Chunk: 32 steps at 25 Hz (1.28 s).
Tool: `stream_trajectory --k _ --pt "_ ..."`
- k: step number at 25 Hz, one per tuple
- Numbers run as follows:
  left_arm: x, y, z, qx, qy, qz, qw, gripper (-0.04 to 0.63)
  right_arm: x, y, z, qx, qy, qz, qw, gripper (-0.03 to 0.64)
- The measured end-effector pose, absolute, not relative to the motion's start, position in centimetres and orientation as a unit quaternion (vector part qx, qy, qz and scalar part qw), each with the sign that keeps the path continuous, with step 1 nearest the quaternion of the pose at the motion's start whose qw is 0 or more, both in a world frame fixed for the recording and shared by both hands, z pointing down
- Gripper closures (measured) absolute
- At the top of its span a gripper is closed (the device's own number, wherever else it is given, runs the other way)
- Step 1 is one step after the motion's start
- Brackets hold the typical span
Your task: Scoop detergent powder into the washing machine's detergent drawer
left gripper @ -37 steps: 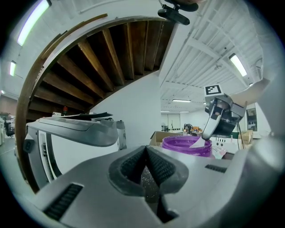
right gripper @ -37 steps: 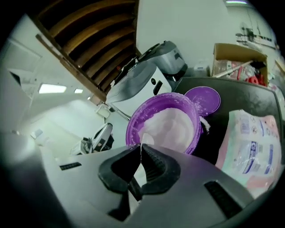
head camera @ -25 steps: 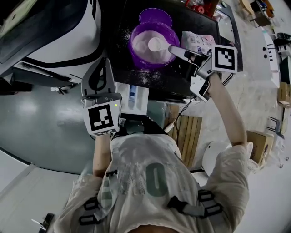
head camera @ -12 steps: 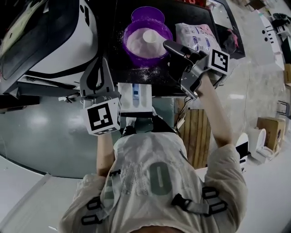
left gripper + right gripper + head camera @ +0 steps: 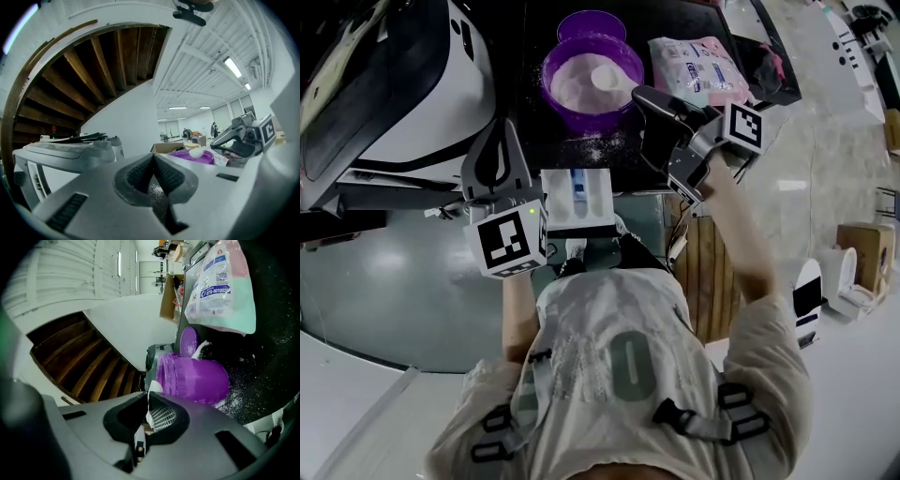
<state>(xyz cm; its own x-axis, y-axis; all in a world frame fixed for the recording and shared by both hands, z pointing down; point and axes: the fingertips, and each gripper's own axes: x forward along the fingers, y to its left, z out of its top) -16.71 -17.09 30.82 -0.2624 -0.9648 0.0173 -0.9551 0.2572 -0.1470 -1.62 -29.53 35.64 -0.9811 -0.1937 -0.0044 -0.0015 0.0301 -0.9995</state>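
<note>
A purple bowl [image 5: 572, 66] of white detergent powder stands on the black top; it also shows in both gripper views [image 5: 180, 155] [image 5: 192, 378]. My right gripper [image 5: 639, 94] [image 5: 147, 401] is shut on the handle of a white scoop [image 5: 605, 77] [image 5: 196, 153] [image 5: 155, 387], whose heaped head sits over the powder. The white detergent drawer [image 5: 598, 202] stands pulled out below the top's edge. Left of it, my left gripper [image 5: 506, 131] [image 5: 153, 159] is shut with nothing between its pads.
The washing machine [image 5: 412, 84] [image 5: 61, 154] fills the left. A purple lid [image 5: 591, 23] [image 5: 189, 341] lies behind the bowl, a detergent bag [image 5: 698, 67] [image 5: 222, 287] to its right. Spilled powder [image 5: 605, 145] dusts the black top [image 5: 675, 28]. A wooden pallet [image 5: 708, 272] lies on the floor.
The head view has shifted, so everything sits further left and higher. The right gripper still holds the scoop at the bowl. The left gripper stays beside the drawer.
</note>
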Motion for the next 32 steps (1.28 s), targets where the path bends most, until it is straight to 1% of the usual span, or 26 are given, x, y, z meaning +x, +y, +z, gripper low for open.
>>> stream_trajectory --k 7,14,18,24,32 --pt "-16.8 -16.7 30.8 -0.606 0.792 -0.064 0.039 0.574 -1.6 -28.1 33.3 -0.032 0.718 -0.689 0.088 0.604" --pt "-17.9 -15.6 30.9 -0.591 0.803 -0.064 0.04 0.574 -2.8 -22.6 31.7 0.063 0.718 -0.69 0.058 0.604" --pt "-18.7 -14.7 31.0 -0.583 0.809 -0.064 0.041 0.575 -3.4 -19.9 33.1 0.091 0.711 -0.696 0.039 0.605" --pt "-20.3 -13.3 31.8 -0.569 0.821 -0.05 0.029 0.574 -3.9 -17.2 35.8 0.119 0.692 -0.712 0.028 0.604" --pt "-21.2 -12.0 32.3 -0.557 0.829 -0.049 0.036 0.574 -4.8 -14.1 42.4 0.145 0.689 -0.709 -0.043 0.606"
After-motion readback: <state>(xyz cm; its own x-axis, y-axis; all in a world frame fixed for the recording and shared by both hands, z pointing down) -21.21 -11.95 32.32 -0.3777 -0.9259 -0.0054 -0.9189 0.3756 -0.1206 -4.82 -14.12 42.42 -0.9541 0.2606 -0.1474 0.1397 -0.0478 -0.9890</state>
